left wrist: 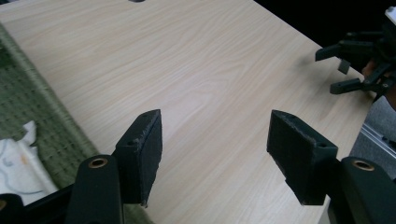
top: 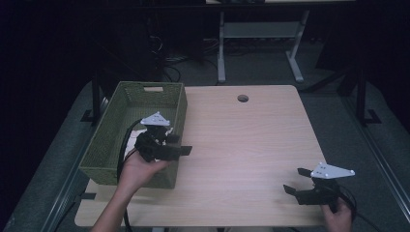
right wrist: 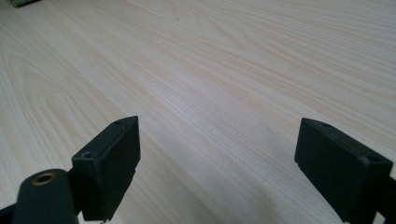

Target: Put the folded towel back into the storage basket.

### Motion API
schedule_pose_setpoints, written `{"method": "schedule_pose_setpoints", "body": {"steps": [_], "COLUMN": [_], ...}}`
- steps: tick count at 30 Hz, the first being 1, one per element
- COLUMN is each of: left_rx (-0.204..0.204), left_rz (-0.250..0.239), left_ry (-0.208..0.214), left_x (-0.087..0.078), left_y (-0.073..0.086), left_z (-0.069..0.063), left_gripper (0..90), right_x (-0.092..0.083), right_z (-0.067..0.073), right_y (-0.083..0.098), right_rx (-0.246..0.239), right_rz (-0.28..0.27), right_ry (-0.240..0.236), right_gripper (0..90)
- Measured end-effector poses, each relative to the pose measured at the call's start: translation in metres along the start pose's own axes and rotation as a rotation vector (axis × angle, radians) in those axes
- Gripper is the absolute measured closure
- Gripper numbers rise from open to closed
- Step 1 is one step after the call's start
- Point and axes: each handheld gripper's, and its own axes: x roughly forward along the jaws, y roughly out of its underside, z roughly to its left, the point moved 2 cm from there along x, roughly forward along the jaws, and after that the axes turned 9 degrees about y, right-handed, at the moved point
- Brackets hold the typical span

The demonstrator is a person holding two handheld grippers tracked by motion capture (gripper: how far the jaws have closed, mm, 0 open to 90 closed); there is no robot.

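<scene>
My left gripper [top: 180, 145] hovers over the right wall of a green woven basket [top: 104, 145] at the table's left, jaws pointing right over the wood. It is open with nothing between its pads [left wrist: 215, 119]. A white cloth [left wrist: 16, 163] with faint print lies inside the basket [left wrist: 32, 107], below and behind the jaws. My right gripper [top: 296, 180] is low at the table's front right corner, pointing left. It is open and empty [right wrist: 219, 125] above bare wood. From the left gripper view, the right gripper [left wrist: 334, 69] is far off, also spread apart.
The light wooden table [top: 241, 145] has a round cable hole [top: 242, 98] near its far edge. A corner of the basket [right wrist: 18, 2] shows far off in the right gripper view. Behind the table stand a white desk frame [top: 221, 48] and cables on the dark floor.
</scene>
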Motion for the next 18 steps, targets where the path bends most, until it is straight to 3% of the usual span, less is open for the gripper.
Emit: {"method": "schedule_pose_setpoints", "body": {"steps": [8, 18], "left_rx": [0.036, 0.054], "left_rz": [0.001, -0.004], "left_ry": [0.047, 0.088], "left_x": [0.016, 0.035], "left_y": [0.000, 0.004], "left_z": [-0.019, -0.030], "left_gripper": [35.1, 34.5], "right_x": [-0.001, -0.003], "right_z": [0.000, 0.000], "right_y": [0.000, 0.001], "right_rx": [0.000, 0.005], "right_rz": [0.000, 0.001], "right_ry": [-0.001, -0.001], "right_gripper": [13.7, 13.8]}}
